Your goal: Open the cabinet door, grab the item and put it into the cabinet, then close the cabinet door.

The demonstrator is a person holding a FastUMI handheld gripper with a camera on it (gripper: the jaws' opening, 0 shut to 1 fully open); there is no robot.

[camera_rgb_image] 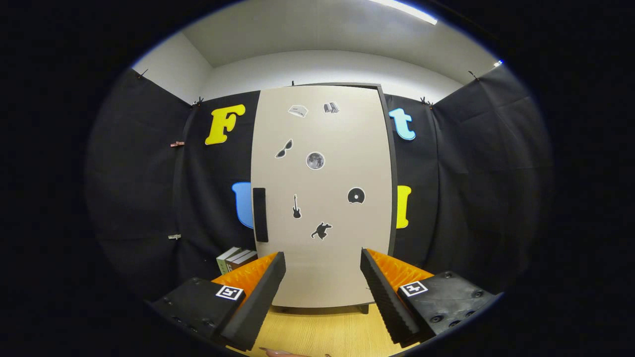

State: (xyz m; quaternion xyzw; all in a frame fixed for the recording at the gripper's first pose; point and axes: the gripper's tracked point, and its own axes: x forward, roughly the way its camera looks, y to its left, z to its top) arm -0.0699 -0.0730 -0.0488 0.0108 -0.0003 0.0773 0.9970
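A tall pale cabinet (320, 198) stands on a wooden worktop (322, 329), its door (327, 267) shut flat, a dark handle (260, 214) on the door's left edge. The tongs (322, 277) are spread wide with nothing between them, squared up to the door from a little way back. Books (235, 259), perhaps the item to store, stand just left of the cabinet, beyond the left finger.
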